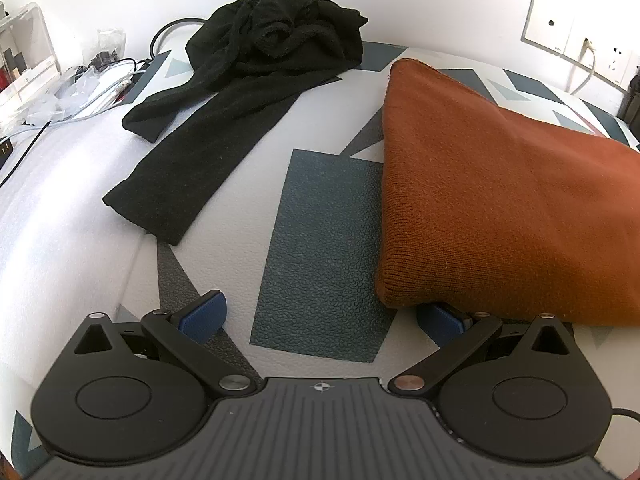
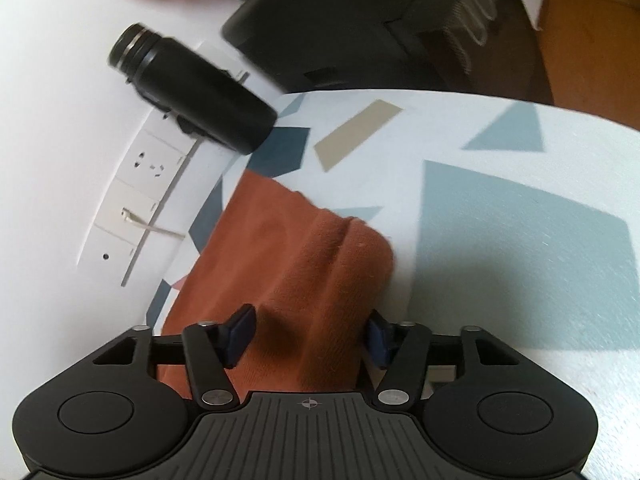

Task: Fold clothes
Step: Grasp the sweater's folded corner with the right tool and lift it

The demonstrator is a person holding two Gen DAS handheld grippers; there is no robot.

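An orange knit garment (image 1: 500,200) lies folded on the right of the patterned table. A black garment (image 1: 256,60) sits crumpled at the far side, one long part stretched toward me. My left gripper (image 1: 322,318) hovers low over the table, open and holding nothing; its right pad (image 1: 440,322) sits just under the orange garment's near edge. In the right wrist view the orange garment (image 2: 288,248) bunches up between the blue pads (image 2: 240,332), and my right gripper (image 2: 310,334) is closed partway on that fold. The right view is blurred.
A black bottle (image 2: 192,88) stands by the wall near sockets (image 2: 148,164) and a cable. Cables and plastic boxes (image 1: 28,52) clutter the far left. A wall socket plate (image 1: 560,28) is at the back right. A dark case (image 2: 340,24) lies beyond the table.
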